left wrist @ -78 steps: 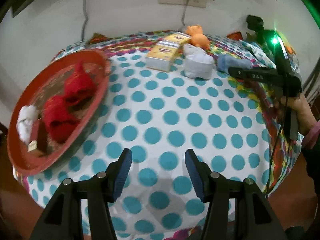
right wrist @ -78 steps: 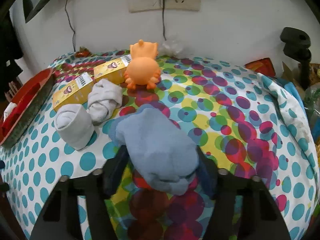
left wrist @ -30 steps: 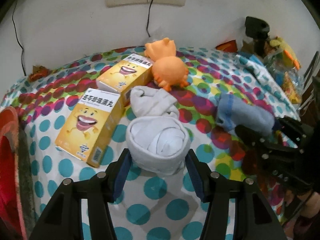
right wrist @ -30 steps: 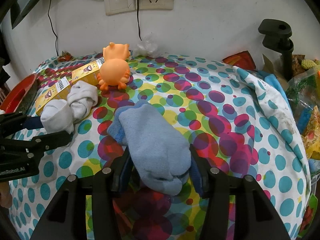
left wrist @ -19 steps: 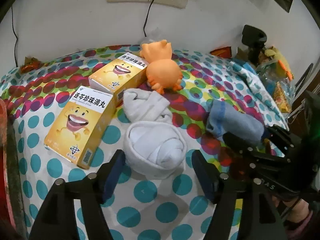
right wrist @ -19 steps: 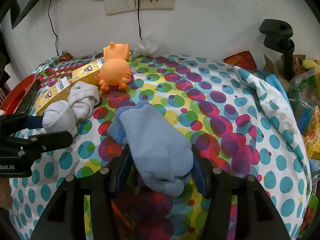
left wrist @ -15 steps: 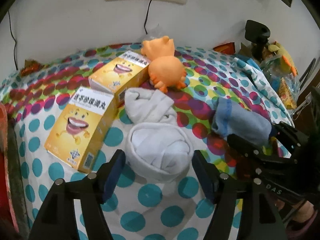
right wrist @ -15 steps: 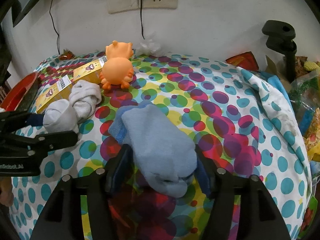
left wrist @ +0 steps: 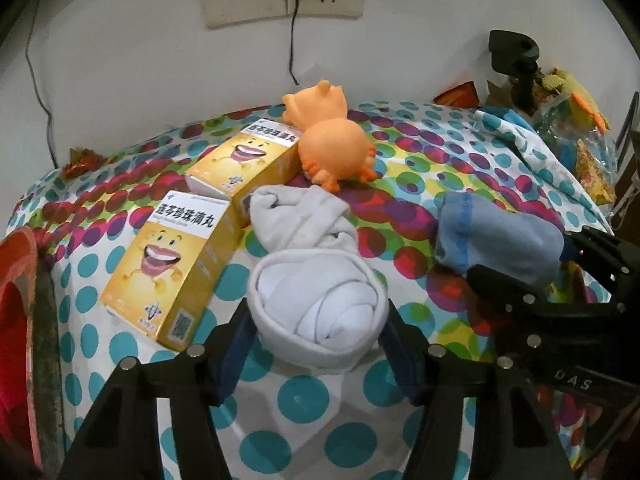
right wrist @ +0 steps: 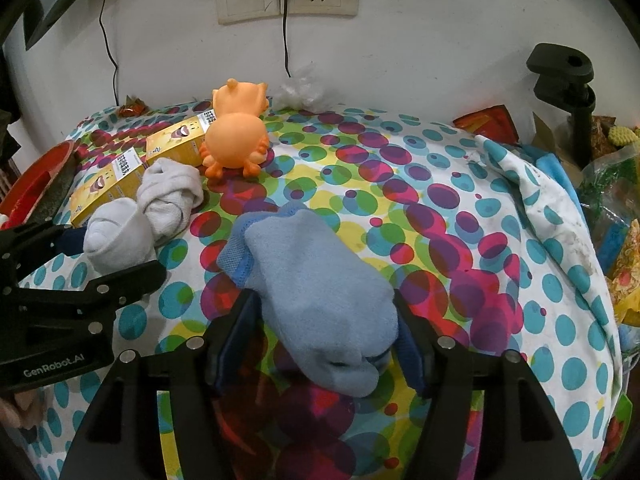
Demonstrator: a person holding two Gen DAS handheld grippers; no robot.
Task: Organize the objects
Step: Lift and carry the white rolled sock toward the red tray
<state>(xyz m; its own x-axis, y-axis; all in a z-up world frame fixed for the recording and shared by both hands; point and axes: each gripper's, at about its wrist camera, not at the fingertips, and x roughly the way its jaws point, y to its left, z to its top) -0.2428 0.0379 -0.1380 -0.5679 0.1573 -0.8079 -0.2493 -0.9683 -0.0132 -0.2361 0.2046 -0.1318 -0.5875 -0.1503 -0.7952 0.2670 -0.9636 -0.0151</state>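
Since 2.6 s ago the left gripper has swung off the open cloth by the red tray and come in on the rolled white sock, which now sits between its fingers; both pads touch or nearly touch the roll's sides, fingers closing in but not clearly squeezing, so grip state: cannot tell for sure. Right gripper barely changed: its fingers bracket the blue sock, pads against both sides, sock bulging forward past the fingertips and drooping at the near end. It looks clamped, though whether it is lifted off the tablecloth is unclear. Ahead of the left fingers: second white sock touching the rolled one. To the left of them two yellow boxes, beyond those the orange toy. Red tray sits at the far left edge, well apart from the left fingertips; its contents are mostly cut off in this view. Progress judgement: early to middle. Two socks are being grabbed at once, nothing in these views shows them placed yet. Left to do: carry both socks to wherever they go (likely the tray), then the other white sock, boxes and toy.
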